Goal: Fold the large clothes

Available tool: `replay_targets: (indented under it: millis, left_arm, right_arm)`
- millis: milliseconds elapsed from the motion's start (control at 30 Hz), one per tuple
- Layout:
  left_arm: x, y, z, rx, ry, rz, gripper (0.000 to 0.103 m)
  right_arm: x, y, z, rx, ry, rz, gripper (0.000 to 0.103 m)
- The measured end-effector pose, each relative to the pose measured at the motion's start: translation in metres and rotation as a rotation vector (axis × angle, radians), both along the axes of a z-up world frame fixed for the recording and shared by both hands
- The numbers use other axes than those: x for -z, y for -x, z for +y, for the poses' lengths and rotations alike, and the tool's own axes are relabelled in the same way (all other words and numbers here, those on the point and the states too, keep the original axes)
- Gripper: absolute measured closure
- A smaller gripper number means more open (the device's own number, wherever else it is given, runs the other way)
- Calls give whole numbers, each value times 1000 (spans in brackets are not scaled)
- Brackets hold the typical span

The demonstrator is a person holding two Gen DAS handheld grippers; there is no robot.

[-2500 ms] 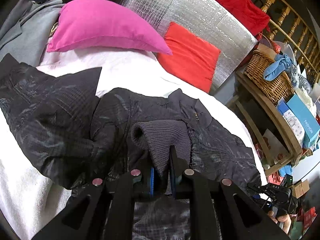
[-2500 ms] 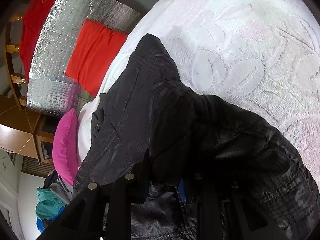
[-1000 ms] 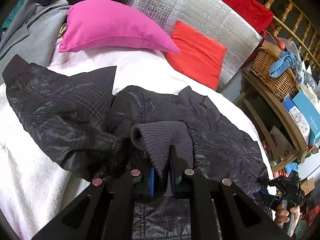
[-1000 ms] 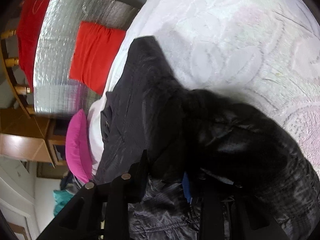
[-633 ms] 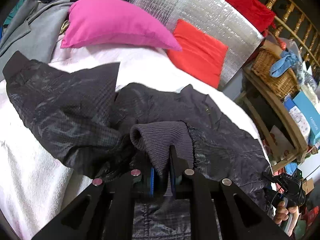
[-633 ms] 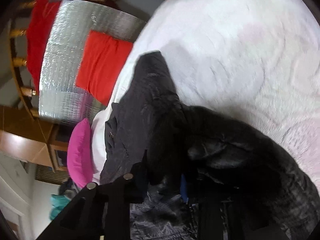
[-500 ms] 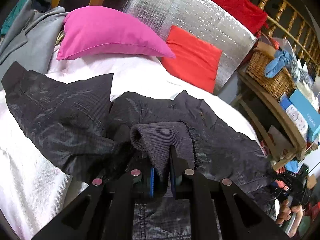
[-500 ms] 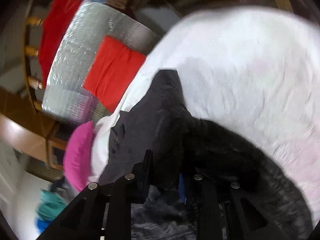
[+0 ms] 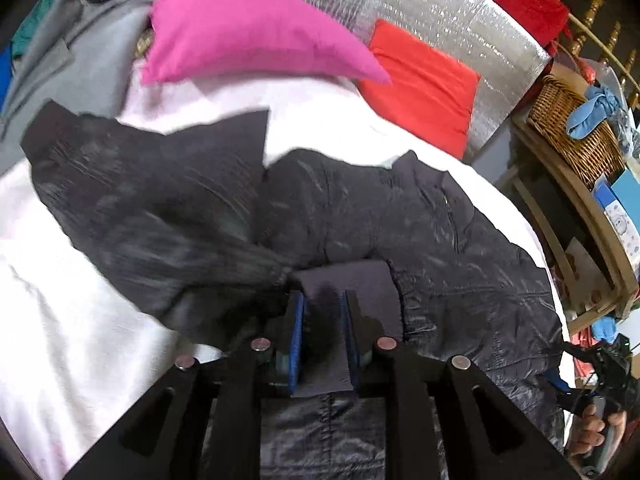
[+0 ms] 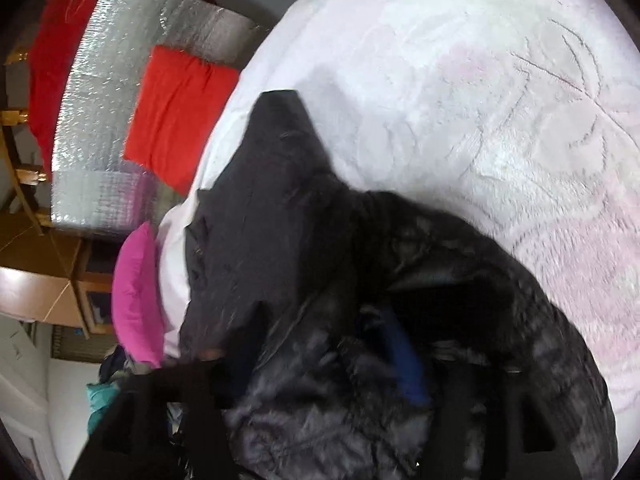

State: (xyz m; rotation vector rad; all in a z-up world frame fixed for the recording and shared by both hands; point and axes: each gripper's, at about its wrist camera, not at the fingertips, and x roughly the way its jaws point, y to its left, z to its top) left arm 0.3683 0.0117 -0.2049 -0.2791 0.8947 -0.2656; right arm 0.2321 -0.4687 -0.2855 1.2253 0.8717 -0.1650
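Your left tongs (image 9: 322, 334) stand parted, the jacket's ribbed cuff (image 9: 352, 284) loose between their blue pads. Your right tongs (image 10: 336, 360) are blurred in folds; I cannot tell their grip. The black jacket (image 9: 400, 232) sprawls across the white bed (image 9: 60, 320), below the pink pillow (image 9: 248, 36).

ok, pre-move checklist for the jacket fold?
1. Knit cuff between left claw pads: ok.
2. Left claw clamped on it: cannot tell.
3. Right claw open over jacket: ok, though blurred.
4. Far sleeve folded in: not ok, lies spread on bedspread.
5. Jacket body flat: not ok, bunched near the claws.
6. Pink pillow apart from jacket: ok.
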Motion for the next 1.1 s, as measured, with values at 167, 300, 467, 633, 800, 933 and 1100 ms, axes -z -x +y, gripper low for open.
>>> replay_targets:
  millis: [167, 300, 467, 633, 800, 933, 1100]
  left_arm:
    - [-16, 19, 36, -56, 22, -49, 56]
    - [-20, 27, 79, -188, 28, -63, 37]
    - [1, 20, 142, -373, 107, 0, 32]
    - [22, 2, 174, -459, 214, 40, 32]
    - [42, -17, 203, -528, 365, 59, 32]
    - [53, -29, 223, -570, 415, 59, 32]
    - [63, -49, 241, -581, 446, 47, 33]
  right_arm:
    - [-35, 16, 12, -35, 122, -53, 35]
    - [-66, 21, 39, -71, 332, -171, 37]
    - [-78, -3, 88, -193, 580, -209, 63]
    - [-56, -35, 120, -317, 660, -159, 67]
    - [-19, -63, 125, -385, 607, -52, 67]
    - [-15, -66, 117, -387, 550, -49, 67]
    - [-20, -61, 103, -344, 454, -94, 67]
